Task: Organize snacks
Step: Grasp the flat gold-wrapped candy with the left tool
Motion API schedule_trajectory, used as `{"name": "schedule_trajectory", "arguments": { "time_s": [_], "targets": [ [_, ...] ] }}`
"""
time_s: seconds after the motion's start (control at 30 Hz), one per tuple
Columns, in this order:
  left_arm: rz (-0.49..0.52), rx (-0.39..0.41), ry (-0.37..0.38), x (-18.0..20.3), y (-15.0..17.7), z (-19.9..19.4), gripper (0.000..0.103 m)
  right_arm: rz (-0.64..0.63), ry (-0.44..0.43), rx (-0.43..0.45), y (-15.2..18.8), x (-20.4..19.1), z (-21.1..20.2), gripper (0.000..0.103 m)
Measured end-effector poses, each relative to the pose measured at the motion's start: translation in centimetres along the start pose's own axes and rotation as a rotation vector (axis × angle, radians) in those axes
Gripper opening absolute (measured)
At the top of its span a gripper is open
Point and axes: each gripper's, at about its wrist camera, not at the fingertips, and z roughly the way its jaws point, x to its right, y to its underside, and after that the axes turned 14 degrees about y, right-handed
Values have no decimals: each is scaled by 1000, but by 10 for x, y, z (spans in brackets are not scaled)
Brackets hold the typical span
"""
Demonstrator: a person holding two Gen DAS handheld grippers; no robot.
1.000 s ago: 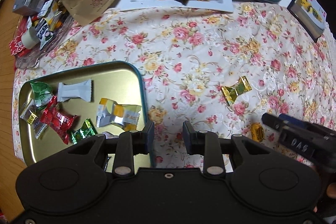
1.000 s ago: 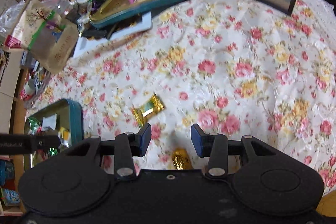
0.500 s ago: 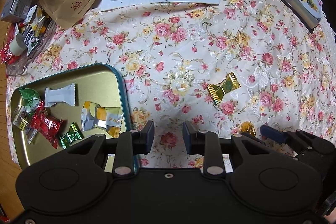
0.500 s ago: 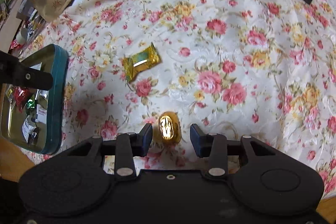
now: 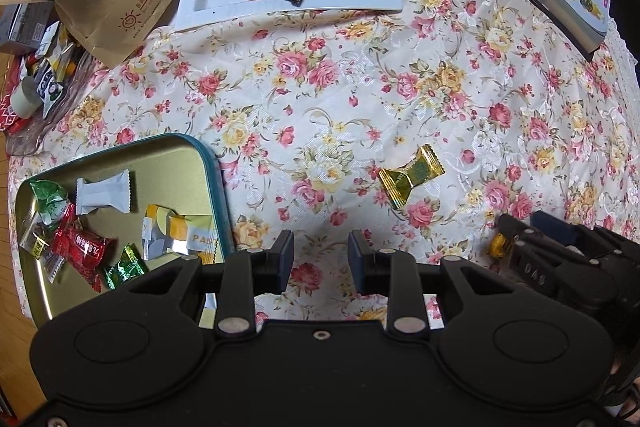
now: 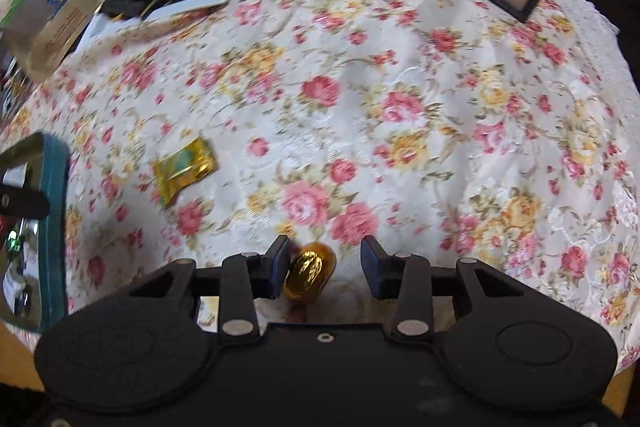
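Gold egg (image 6: pixel 310 270) sits low centre between the right gripper's (image 6: pixel 325 265) spread jaws.

It touches the left finger, off-centre; centring before squeezing should keep the foil from slipping. Left gripper (image 5: pixel 320 257) hovers apart, empty, beside the tin (image 5: pixel 218 179); a gold candy (image 5: pixel 410 175) lies mid-cloth.
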Motion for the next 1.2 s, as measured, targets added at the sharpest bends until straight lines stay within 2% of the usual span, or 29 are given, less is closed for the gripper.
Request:
{"name": "schedule_trajectory", "arguments": {
  "time_s": [0.07, 0.2, 0.3, 0.57, 0.7, 0.83, 1.03, 1.2],
  "targets": [
    [5, -4, -6, 1, 0, 3, 38, 34, -14, 6, -2, 7, -2, 42],
    [8, -15, -16, 4, 0, 7, 38, 37, -124, 9, -2, 13, -14, 42],
    [20, -17, -21, 8, -1, 10, 38, 25, -190, -23, -1, 8, -13, 42],
    [51, -16, -33, 21, -6, 21, 38, -30, -148, 4, 4, 2, -17, 39],
    [88, 17, 3, 32, -9, 30, 38, -20, -109, 13, 2, 7, -17, 39],
    [157, 31, 32, 43, -10, 49, 38, 55, -106, 5, -7, 21, -22, 39],
    [251, 59, 6, 52, -10, 67, 38, 189, -156, 19, -24, 46, -45, 39],
    [325, 38, 26, 57, -6, 76, 38, 239, -176, 52, -31, 62, -60, 40]
  ]
}}
